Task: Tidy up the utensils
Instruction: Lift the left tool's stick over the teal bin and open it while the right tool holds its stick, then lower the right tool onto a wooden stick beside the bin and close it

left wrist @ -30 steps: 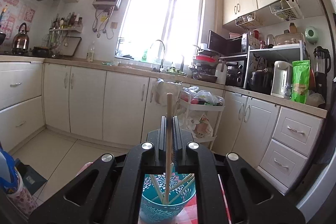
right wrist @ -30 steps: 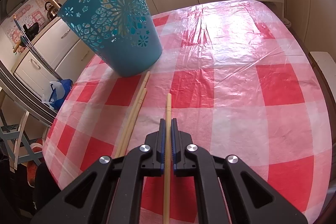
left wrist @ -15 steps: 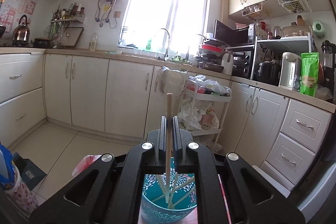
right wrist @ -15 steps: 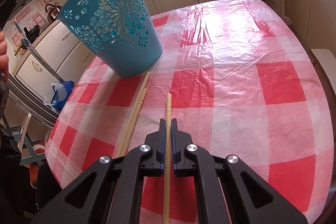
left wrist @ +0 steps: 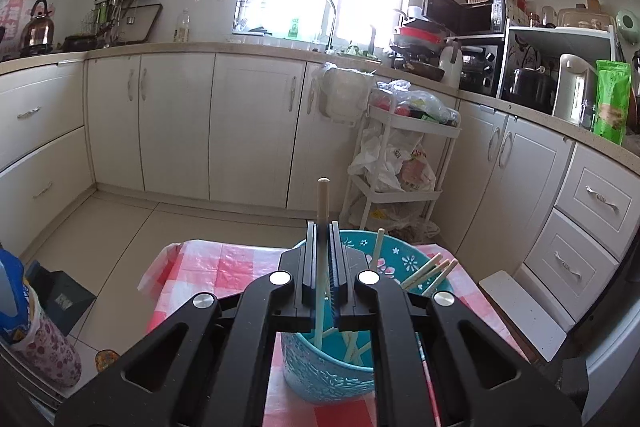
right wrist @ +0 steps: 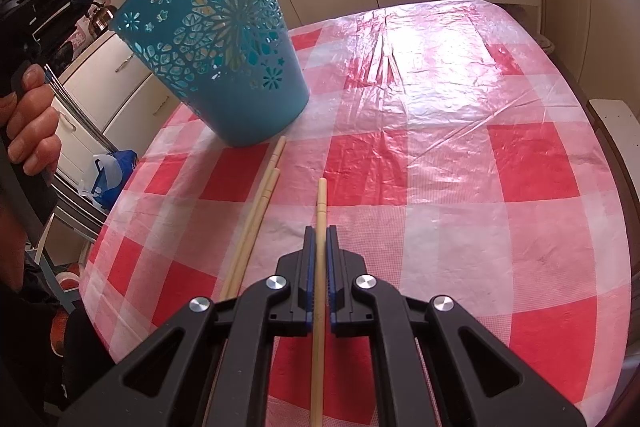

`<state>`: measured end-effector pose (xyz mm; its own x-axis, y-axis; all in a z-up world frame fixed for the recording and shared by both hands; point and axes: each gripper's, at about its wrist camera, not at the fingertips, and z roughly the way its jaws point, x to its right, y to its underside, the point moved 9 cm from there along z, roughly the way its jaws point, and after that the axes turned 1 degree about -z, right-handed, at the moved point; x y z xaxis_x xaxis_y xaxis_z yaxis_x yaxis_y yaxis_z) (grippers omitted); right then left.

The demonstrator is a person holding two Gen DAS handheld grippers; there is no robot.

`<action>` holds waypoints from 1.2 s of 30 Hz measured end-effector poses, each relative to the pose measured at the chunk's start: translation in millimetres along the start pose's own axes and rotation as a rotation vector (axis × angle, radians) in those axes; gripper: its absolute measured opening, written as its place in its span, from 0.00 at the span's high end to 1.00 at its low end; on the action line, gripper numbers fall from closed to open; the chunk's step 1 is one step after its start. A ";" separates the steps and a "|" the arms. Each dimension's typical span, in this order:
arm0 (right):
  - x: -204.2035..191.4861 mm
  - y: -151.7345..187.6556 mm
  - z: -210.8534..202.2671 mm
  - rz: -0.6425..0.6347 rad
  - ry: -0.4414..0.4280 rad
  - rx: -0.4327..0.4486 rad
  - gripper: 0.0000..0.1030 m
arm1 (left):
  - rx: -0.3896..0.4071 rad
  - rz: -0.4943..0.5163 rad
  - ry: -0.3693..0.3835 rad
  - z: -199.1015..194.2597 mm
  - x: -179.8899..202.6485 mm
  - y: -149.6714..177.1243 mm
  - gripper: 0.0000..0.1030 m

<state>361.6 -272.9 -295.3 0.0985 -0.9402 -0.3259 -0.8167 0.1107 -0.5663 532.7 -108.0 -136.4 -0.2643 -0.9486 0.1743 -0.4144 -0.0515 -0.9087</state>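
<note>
A teal perforated bin (left wrist: 326, 367) (right wrist: 218, 55) stands on the red-and-white checked table (right wrist: 440, 155). My left gripper (left wrist: 323, 227) is shut on a wooden chopstick (left wrist: 322, 199) held upright, its lower end down inside the bin among several other chopsticks (left wrist: 430, 269). In the right wrist view my right gripper (right wrist: 319, 231) is shut on another chopstick (right wrist: 321, 203) just above the cloth. Two more chopsticks (right wrist: 260, 203) lie side by side on the cloth left of it, pointing at the bin's base. A hand (right wrist: 28, 123) holds the left gripper's handle at the far left.
The table's right edge meets a white stool (right wrist: 616, 123). Beyond the table stand cream kitchen cabinets (left wrist: 180, 123) and a white trolley (left wrist: 400, 163) with bags. A blue bag (right wrist: 114, 171) sits on the floor left of the table.
The left gripper has come down with its chopstick, so the bin now fills more of its view and the stick's lower end reaches deeper inside. The right gripper has stayed still.
</note>
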 end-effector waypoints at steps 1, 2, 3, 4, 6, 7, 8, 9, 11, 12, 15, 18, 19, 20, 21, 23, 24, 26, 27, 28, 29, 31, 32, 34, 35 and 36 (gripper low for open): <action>-0.5 0.1 -0.1 -0.001 0.002 0.000 0.94 | -0.016 0.004 -0.005 2.7 0.2 4.2 0.95; -0.9 0.2 0.0 -0.002 0.004 0.000 0.94 | -0.028 0.005 -0.007 4.1 1.2 7.5 0.95; -1.0 0.0 0.4 -0.004 0.006 0.000 0.94 | -0.041 0.007 -0.005 5.6 1.9 11.0 0.95; -1.3 0.0 0.7 -0.005 0.009 0.000 0.94 | -0.050 0.009 -0.007 6.3 2.9 13.9 0.95; -1.9 -0.1 1.3 -0.009 0.014 -0.001 0.94 | -0.070 0.016 -0.013 6.2 4.4 19.7 0.93; -1.5 -0.1 1.3 -0.012 0.017 -0.001 0.94 | -0.080 0.016 -0.015 5.8 4.6 22.1 0.91; -2.1 -0.1 1.6 -0.015 0.020 -0.001 0.94 | -0.088 0.015 -0.017 4.8 4.0 24.1 0.84; -2.0 0.0 1.6 -0.018 0.023 -0.001 0.94 | -0.101 0.017 -0.023 4.2 2.6 25.4 0.75; -2.4 0.1 1.3 -0.026 0.031 -0.002 0.94 | -0.114 0.014 -0.039 0.2 0.1 27.9 0.65; -2.8 0.0 1.4 -0.029 0.034 -0.003 0.94 | -0.112 0.010 -0.038 -3.6 -1.2 28.1 0.63; -3.1 -0.3 2.1 -0.037 0.039 -0.009 0.94 | -0.100 0.006 -0.045 -17.8 -6.6 29.6 0.57; -4.3 -0.6 2.3 -0.065 0.058 -0.021 0.94 | -0.093 0.001 -0.047 -34.3 -14.6 38.4 0.53; -5.4 -0.8 2.8 -0.080 0.069 -0.027 0.94 | -0.097 -0.002 -0.048 -37.8 -17.4 41.9 0.53; -6.6 -1.0 3.4 -0.094 0.081 -0.035 0.94 | -0.106 -0.006 -0.049 -42.2 -21.0 47.8 0.53; -8.2 -1.1 4.3 -0.105 0.092 -0.044 0.94 | -0.113 -0.010 -0.050 -45.4 -23.7 51.9 0.52; -10.0 -1.1 5.2 -0.132 0.114 -0.062 0.94 | -0.128 -0.022 -0.046 -53.3 -29.8 62.7 0.52; -11.1 -1.2 5.8 -0.147 0.124 -0.070 0.94 | -0.135 -0.028 -0.045 -56.6 -32.4 67.1 0.52; -16.0 -0.4 6.9 -0.177 0.128 -0.087 0.86 | -0.151 -0.042 -0.041 -63.0 -37.5 77.0 0.52; -19.2 0.2 7.6 -0.190 0.127 -0.095 0.82 | -0.158 -0.048 -0.039 -65.8 -40.2 81.7 0.52; -22.9 1.0 8.6 -0.206 0.130 -0.101 0.75 | -0.163 -0.054 -0.036 -69.1 -42.5 86.1 0.52; -26.5 2.0 9.8 -0.226 0.140 -0.106 0.68 | -0.167 -0.058 -0.033 -72.6 -44.4 90.0 0.52; -32.6 4.7 12.1 -0.277 0.192 -0.109 0.64 | -0.170 -0.070 -0.030 -78.1 -48.9 96.3 0.52; -34.4 5.3 12.3 -0.292 0.211 -0.104 0.64 | -0.172 -0.078 -0.027 -81.3 -51.1 99.3 0.52; -32.9 6.0 11.5 -0.276 0.207 -0.098 0.65 | -0.175 -0.092 -0.024 -86.3 -56.7 104.8 0.52; -32.3 6.3 10.8 -0.281 0.211 -0.093 0.69 | -0.176 -0.097 -0.024 -88.0 -58.9 106.2 0.52; -32.3 6.5 10.3 -0.279 0.209 -0.089 0.73 | -0.177 -0.104 -0.023 -89.8 -61.1 108.0 0.52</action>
<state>358.9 -238.5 -296.2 0.2135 -0.9769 -0.0008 -0.8222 -0.1793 -0.5402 425.9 -27.6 -211.1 -0.1928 -0.9481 0.2529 -0.5856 -0.0956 -0.8050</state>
